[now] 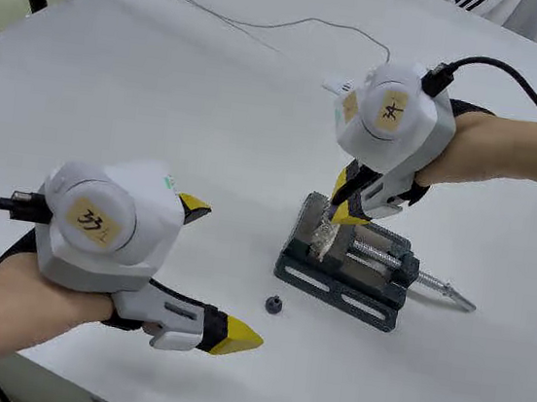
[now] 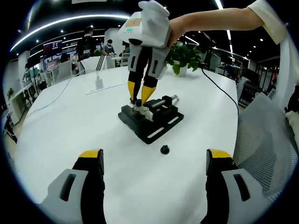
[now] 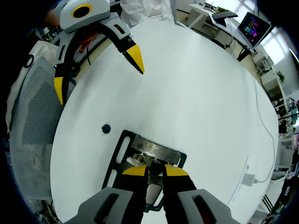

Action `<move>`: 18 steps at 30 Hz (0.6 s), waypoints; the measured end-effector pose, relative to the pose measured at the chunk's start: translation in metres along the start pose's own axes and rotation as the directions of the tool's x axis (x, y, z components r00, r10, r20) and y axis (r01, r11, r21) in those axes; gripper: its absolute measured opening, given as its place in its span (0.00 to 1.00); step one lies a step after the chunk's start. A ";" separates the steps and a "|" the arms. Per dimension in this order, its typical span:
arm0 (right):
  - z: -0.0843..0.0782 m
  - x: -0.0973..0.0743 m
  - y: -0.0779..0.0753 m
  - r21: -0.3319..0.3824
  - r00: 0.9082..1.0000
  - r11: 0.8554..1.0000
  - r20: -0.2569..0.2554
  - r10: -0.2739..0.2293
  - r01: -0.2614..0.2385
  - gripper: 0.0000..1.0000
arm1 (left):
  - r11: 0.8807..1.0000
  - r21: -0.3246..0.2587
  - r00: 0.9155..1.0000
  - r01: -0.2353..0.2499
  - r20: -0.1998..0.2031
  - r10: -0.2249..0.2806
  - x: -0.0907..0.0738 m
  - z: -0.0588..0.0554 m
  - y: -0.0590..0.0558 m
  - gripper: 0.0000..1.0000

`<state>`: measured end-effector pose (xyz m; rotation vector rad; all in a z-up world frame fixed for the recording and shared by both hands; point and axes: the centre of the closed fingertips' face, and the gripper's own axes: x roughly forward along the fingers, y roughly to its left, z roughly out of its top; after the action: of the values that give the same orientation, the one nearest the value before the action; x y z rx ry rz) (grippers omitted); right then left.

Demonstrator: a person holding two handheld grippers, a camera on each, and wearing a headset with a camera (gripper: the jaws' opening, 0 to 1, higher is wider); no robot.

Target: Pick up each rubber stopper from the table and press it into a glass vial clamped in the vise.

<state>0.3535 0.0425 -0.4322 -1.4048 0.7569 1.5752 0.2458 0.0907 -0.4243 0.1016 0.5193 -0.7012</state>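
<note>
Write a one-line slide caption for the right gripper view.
Right gripper holds a stopper over the vise; a second stopper lies on the table, left gripper open.

White, rounded left gripper (image 1: 221, 270) and right gripper (image 1: 345, 203), black jaws tipped yellow, tan handwritten stickers (image 1: 95, 223) on top, black cables (image 1: 500, 68) plugged in behind; pale cuffed sleeve (image 2: 268, 16).

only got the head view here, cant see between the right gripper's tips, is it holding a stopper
Observer: Yes. The right gripper view shows a small dark stopper pinched between the tips of the right gripper, just over the vise.
Operator: ok and is the left one lined up on the other stopper or off to one side
Observer: Lined up. In the left gripper view the loose stopper lies on the table ahead of the left gripper, roughly centred between its wide-open jaws and touching neither.
</note>
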 end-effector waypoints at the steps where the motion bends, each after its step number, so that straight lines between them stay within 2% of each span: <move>1: 0.000 0.000 0.000 0.000 1.000 1.000 0.000 0.000 0.000 0.09 | 1.000 -0.001 1.000 0.001 -0.001 -0.001 0.000 0.000 0.000 0.89; 8: 0.001 0.000 -0.004 0.004 1.000 1.000 0.005 -0.007 0.007 0.15 | 1.000 0.000 1.000 0.008 -0.004 -0.008 0.001 -0.001 -0.002 0.89; 11: 0.000 0.001 -0.008 0.003 1.000 1.000 0.000 -0.019 0.019 0.21 | 1.000 -0.001 1.000 0.007 -0.003 -0.007 0.001 -0.001 -0.001 0.89; 18: 0.000 -0.003 -0.011 0.025 1.000 1.000 0.025 -0.003 0.003 0.26 | 1.000 -0.005 1.000 0.004 -0.002 -0.004 0.000 -0.001 0.001 0.89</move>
<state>0.3630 0.0462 -0.4284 -1.3650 0.7565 1.5732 0.2462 0.0920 -0.4258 0.0967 0.5229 -0.7038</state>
